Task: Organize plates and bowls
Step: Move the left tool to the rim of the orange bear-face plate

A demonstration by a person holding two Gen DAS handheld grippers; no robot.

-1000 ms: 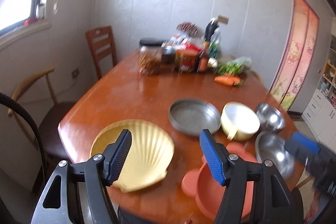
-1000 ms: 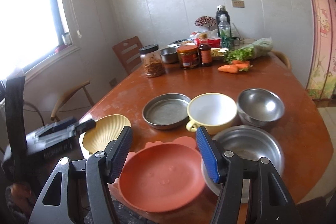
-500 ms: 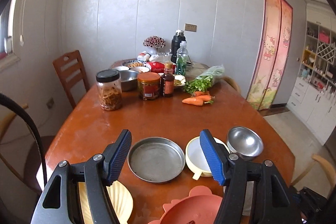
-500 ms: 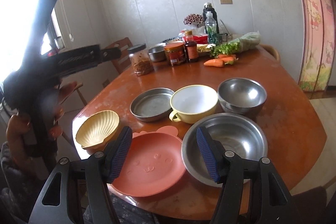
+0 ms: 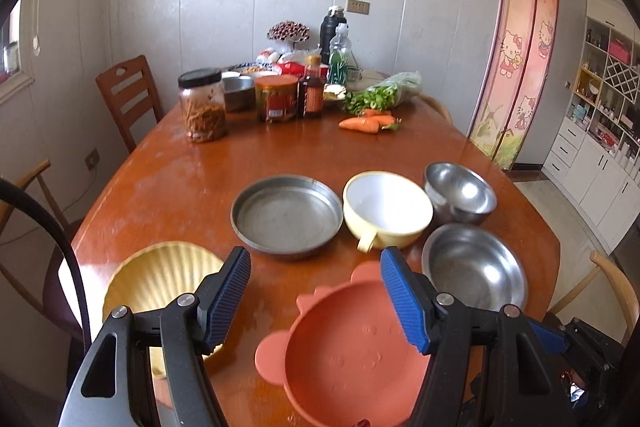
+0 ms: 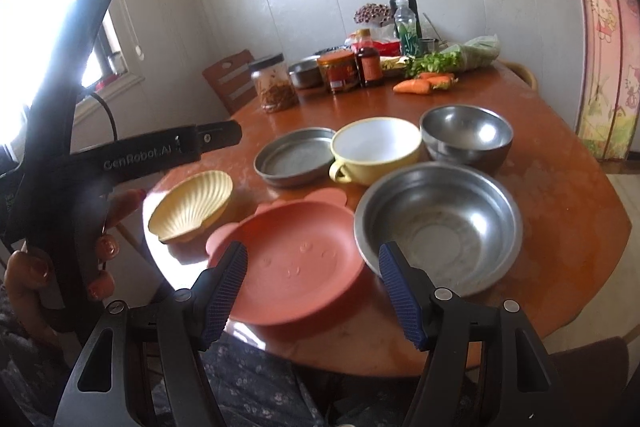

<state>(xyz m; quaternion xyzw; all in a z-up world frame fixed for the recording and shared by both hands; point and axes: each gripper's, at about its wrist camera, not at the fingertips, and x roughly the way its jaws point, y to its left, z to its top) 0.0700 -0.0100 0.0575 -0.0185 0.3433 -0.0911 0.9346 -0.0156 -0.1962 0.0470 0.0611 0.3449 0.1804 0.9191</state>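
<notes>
Pink bear plate on tabletop, steel bowl at 3 o'clock; both grippers' jaws spread, empty, the right's just widened.

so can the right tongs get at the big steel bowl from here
Probably yes: the right tongs stand open and empty, and the big steel bowl sits just ahead at the near table edge, nothing in between.

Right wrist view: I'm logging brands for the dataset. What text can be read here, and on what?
"CenRobot.AI": on the black body of the left gripper, held in the person's hand.
Labels on the red-lidded jar and sauce bottle: too small and blurred to read.
</notes>
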